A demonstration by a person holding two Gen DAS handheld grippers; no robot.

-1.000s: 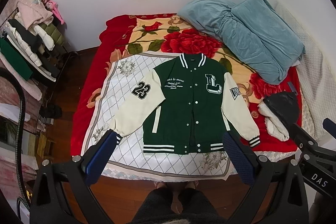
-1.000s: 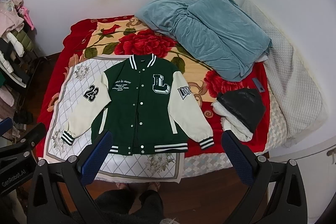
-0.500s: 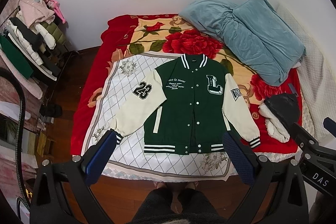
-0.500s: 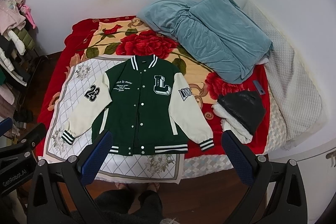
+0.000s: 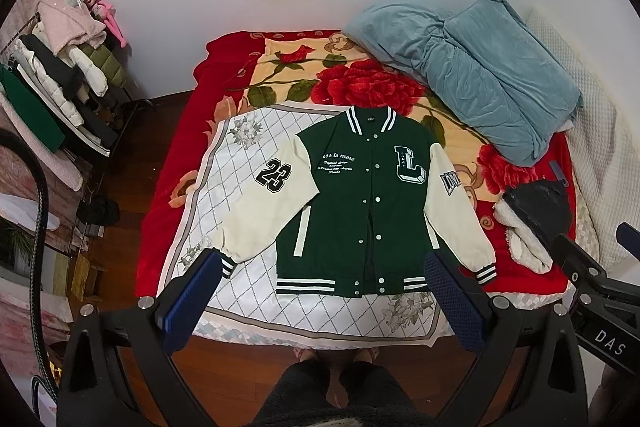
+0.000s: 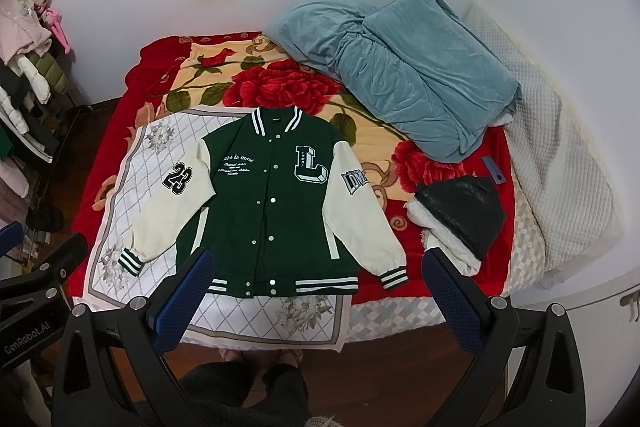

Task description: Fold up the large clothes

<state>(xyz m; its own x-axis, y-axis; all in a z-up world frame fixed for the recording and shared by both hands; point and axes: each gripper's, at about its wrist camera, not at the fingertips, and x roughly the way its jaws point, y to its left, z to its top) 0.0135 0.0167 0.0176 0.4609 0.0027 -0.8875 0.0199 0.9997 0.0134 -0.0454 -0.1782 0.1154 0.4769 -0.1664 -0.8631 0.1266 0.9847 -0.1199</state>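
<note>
A green varsity jacket with cream sleeves lies flat, face up and buttoned, on a white quilted cloth on the bed; it also shows in the right wrist view. Its sleeves spread out to both sides, the left one bearing "23". My left gripper is open and empty, held high above the bed's near edge. My right gripper is also open and empty, at about the same height, to the right of the left one.
A teal folded blanket lies at the bed's far right. A black and white fleece garment sits right of the jacket. A clothes rack stands at the left. The person's feet stand on the wooden floor at the bed's foot.
Both views shifted very slightly, with the bed sitting a touch lower in frame. The jacket has not moved and both grippers stay open.
</note>
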